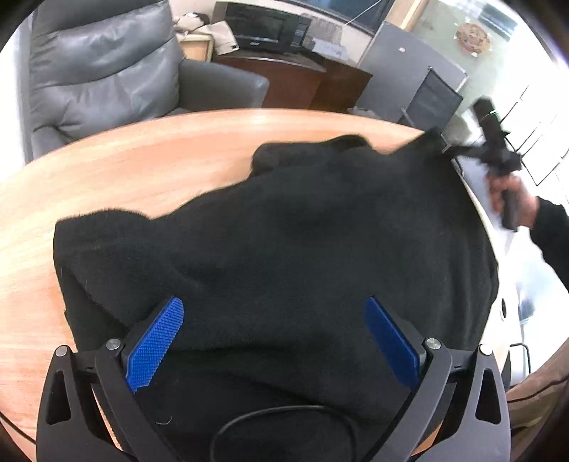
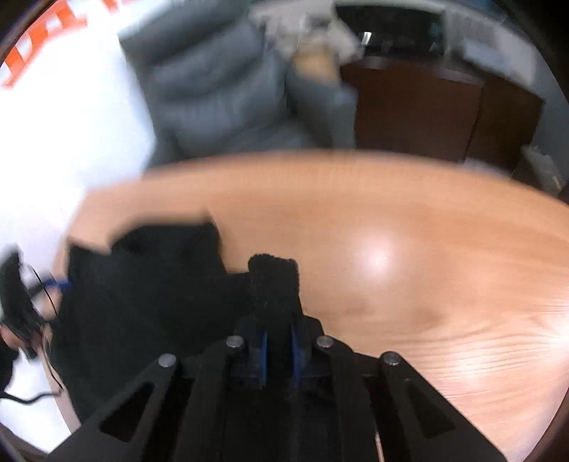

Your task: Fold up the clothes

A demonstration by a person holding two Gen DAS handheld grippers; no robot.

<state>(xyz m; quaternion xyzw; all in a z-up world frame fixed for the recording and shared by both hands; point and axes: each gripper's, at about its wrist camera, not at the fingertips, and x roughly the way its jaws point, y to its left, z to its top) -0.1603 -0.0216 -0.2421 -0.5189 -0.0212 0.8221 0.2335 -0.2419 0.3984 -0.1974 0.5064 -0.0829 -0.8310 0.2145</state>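
Through the left wrist camera I see my left gripper [image 1: 274,341] with its two blue-padded fingers [image 1: 154,343] spread wide apart, clamped on nothing. One black garment [image 1: 284,241] lies spread on the wooden bench [image 1: 124,167], directly under and ahead of the fingers, reaching from the near edge to the far right edge. At that far right corner my right gripper [image 1: 458,151] has hold of the cloth, with my hand [image 1: 512,199] around its handle; the gripper is blurred there. Beyond the bench I count one grey leather armchair [image 1: 103,71], one dark wooden cabinet [image 1: 281,78] carrying one black microwave [image 1: 266,28], and one grey unit to the right of it.

Through the right wrist camera, which is blurred, my right gripper [image 2: 279,352] has its fingers drawn close and clamped on a fold of the black garment [image 2: 149,295]; a tab of cloth stands up between them. The remaining cloth lies to the left on the bench [image 2: 426,284], whose right part shows bare wood with a bright glare. The armchair [image 2: 220,92] and cabinet [image 2: 419,106] stand behind.
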